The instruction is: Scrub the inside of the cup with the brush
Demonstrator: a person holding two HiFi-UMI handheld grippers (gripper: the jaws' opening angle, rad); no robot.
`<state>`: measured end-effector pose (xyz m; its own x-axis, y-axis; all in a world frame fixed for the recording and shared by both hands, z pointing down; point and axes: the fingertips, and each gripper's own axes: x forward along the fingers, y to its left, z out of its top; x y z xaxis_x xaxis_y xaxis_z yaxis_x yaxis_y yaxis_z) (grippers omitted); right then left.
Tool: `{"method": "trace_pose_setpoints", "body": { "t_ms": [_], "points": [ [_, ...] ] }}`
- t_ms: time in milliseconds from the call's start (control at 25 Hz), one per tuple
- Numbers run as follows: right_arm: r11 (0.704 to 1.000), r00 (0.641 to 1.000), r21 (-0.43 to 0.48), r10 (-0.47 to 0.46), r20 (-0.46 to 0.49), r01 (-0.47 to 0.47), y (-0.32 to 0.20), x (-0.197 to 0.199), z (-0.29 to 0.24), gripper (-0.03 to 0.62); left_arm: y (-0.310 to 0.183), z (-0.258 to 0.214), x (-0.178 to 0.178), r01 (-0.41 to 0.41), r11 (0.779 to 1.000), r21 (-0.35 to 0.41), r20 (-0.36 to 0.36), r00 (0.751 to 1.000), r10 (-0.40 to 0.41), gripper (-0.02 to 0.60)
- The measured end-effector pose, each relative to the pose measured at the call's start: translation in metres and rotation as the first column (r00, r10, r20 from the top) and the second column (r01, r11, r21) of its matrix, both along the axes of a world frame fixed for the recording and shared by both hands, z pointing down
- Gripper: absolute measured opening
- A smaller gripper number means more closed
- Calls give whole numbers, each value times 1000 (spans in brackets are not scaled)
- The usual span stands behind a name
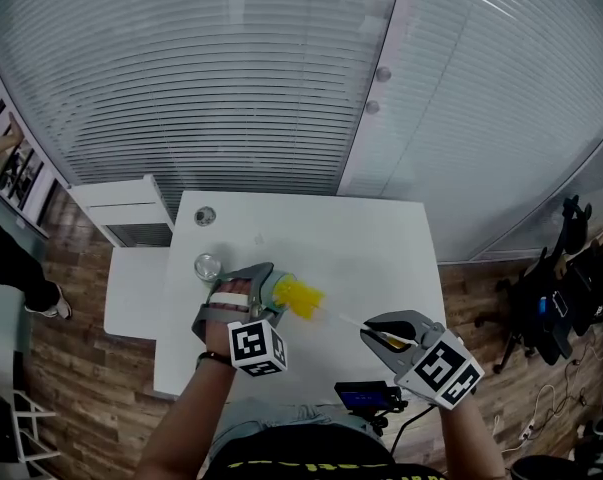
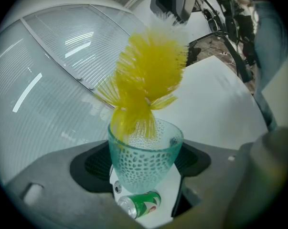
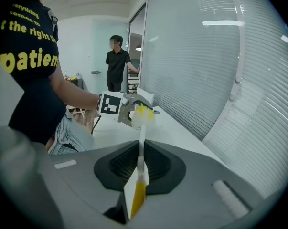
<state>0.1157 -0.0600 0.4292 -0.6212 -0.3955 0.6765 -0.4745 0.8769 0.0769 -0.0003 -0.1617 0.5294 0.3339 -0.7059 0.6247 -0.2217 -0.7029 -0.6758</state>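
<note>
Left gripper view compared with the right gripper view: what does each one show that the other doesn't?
Only the left gripper view: the dimpled teal cup held in the left claw, and a green can below it. Only the right gripper view: the brush handle pinched in the right claw, and a person in black standing in the background. Both: the yellow bristles.

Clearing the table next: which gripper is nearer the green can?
Left. The left gripper, holding the cup, is close by the green can; the right gripper, clamped on the brush handle, is farther off.
</note>
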Motion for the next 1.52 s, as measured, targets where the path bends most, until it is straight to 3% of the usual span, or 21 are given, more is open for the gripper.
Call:
{"method": "trace_pose_setpoints", "body": {
  "t_ms": [280,680,880,1200,1520],
  "points": [
    [998,998,-19,66,0,-66,-7,17,10,37,3,-4,0,-6,1000,16,-5,1000,6,390],
    [996,999,-75,54,2,-53,3,18,28,37,0,-4,-3,6,1000,19,-12,1000,-6,390],
    [997,998,-59,52,37,-49,5,14,18,37,-2,-7,-7,24,1000,16,-28,999,-24,390],
    [997,993,4,82,86,-83,0,20,5,37,2,-25,-4,24,1000,13,-132,991,-22,390],
    [991,982,72,97,160,-110,-7,17,-15,37,5,-40,-1,32,997,-71,-307,950,-52,390]
  ]
}}
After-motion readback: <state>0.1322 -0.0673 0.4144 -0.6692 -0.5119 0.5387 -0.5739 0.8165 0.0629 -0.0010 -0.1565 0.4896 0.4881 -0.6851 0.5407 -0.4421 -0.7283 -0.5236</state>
